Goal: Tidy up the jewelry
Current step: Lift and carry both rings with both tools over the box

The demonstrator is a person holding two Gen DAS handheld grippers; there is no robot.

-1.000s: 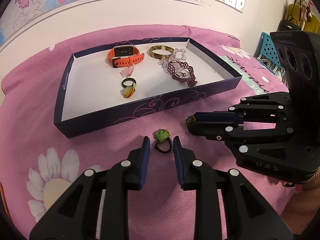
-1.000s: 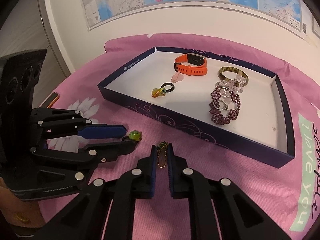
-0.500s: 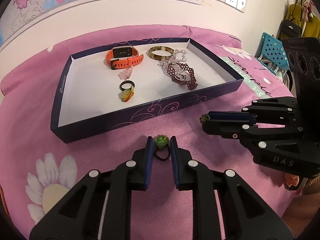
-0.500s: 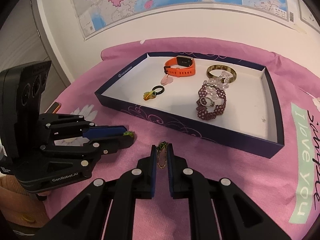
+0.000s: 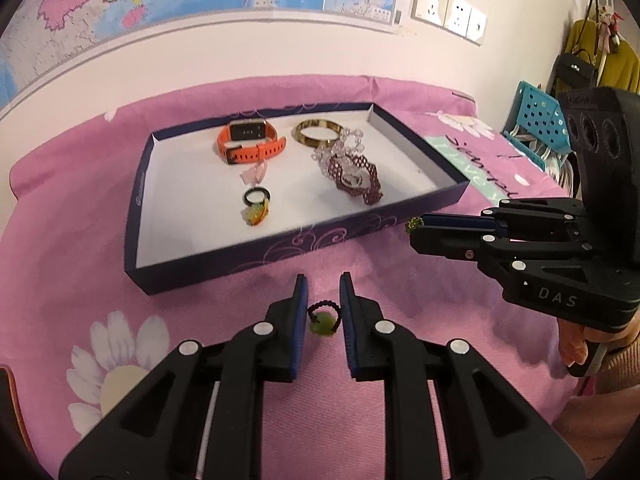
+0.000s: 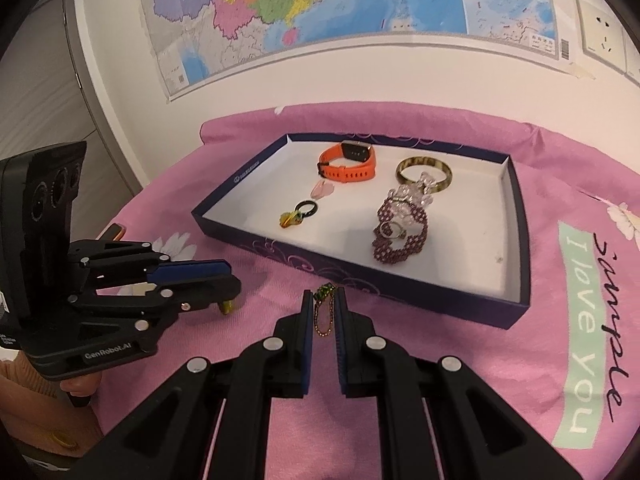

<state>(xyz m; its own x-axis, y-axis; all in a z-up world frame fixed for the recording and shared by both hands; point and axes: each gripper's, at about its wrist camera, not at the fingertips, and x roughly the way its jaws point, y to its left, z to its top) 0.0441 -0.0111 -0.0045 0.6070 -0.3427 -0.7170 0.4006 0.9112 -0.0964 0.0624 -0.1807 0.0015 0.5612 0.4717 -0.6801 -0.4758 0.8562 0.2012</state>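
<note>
Change: our left gripper (image 5: 323, 292) has lifted off the cloth (image 5: 60, 264) since half a second ago, carrying the green ring (image 5: 322, 321) with it; the ring's green stone, then up at the fingertips, now hangs low and further back between the pads. Our right gripper (image 6: 323, 300) has risen too, and the tray (image 6: 516, 300) looks farther below it.
Left jaws: narrowed to the ring's width. The beaded black band spans the gap, a pad against each side, the stone dangling beneath; we have the ring pinched.
Ring position: behind the fingertips, midway along the blue pads, clear of the cloth, short of the tray's near wall.
Right jaws: nearly closed, clamped on a thin chain charm (image 6: 324, 312). Its green bead sits at the fingertips and the chain loop hangs down between the pads.
Charm position: in the air just short of the tray's near wall, as our right wrist view shows; in the left wrist view its bead peeks from the right fingertips beside the tray's front right corner.
Tray contents: orange watch (image 5: 250, 142), gold bangle (image 5: 318, 133), clear bead bracelet (image 5: 344, 145), maroon beaded bracelet (image 5: 356, 178), black ring with yellow charm (image 5: 256, 204), small pink piece (image 5: 254, 172).
Backdrop: wall map (image 6: 320, 4) above the cloth.
</note>
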